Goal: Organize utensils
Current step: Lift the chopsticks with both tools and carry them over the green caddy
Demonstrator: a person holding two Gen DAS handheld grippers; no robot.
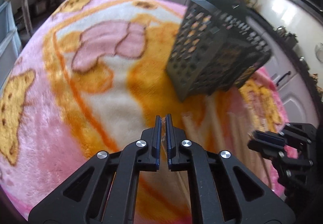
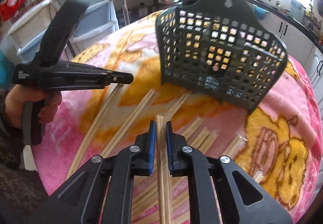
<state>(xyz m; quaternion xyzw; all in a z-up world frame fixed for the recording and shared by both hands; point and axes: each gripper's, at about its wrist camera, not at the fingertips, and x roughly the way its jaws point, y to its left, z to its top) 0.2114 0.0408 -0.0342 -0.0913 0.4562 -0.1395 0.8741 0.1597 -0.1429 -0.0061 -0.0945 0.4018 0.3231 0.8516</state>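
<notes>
Dark perforated basket (image 2: pixel 220 52) looks empty; right gripper (image 2: pixel 160 125) jaws clamp chopsticks (image 2: pixel 161 155); left gripper (image 1: pixel 163 121) jaws closed.

Left wrist view: camera sits behind its own gripper (image 1: pixel 163 121), angled down, close over the pink-and-orange blanket (image 1: pixel 60 103), with the right gripper (image 1: pixel 264 139) at its lower-right edge. Right wrist view: same downward angle, equally close, left gripper (image 2: pixel 125 78) at its left. Both views share the blanket, the dark basket (image 1: pixel 218 46) (image 2: pixel 222 52) and loose chopsticks (image 2: pixel 129 121).
</notes>
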